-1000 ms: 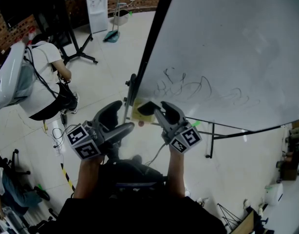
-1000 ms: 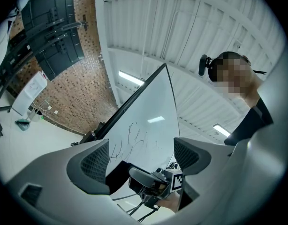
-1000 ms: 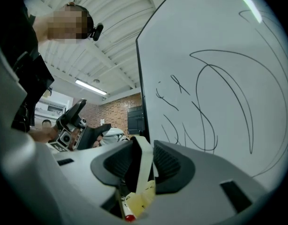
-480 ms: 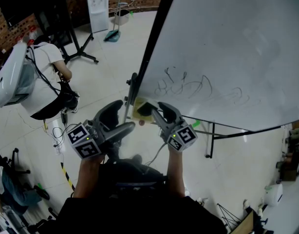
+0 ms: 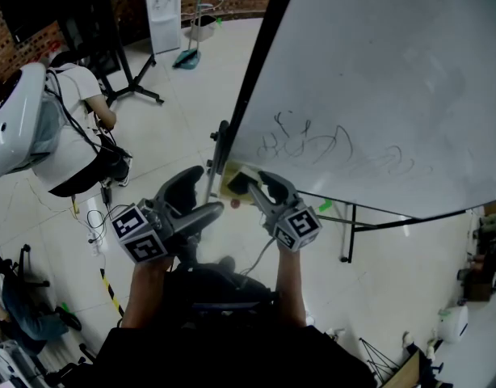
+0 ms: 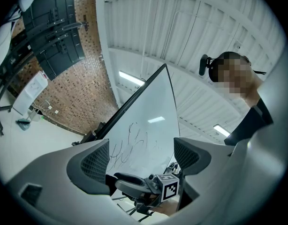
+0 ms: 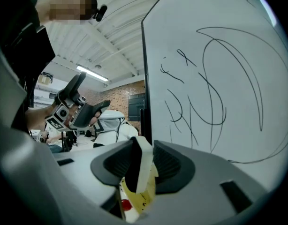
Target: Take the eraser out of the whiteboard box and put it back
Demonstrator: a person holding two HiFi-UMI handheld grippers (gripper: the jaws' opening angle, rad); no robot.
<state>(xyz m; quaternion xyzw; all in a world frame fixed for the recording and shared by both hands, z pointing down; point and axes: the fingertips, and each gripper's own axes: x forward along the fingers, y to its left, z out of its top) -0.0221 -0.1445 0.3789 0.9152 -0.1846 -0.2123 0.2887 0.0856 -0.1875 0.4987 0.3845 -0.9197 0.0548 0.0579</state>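
Eraser sat on edge, pinched in the right claw, with the yellow box just below it. The left claw was wide and empty, farther off.

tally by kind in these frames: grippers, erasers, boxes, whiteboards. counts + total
grippers: 2 (left gripper, open; right gripper, shut on the eraser)
eraser: 1
yellow box: 1
whiteboard: 1
total: 5
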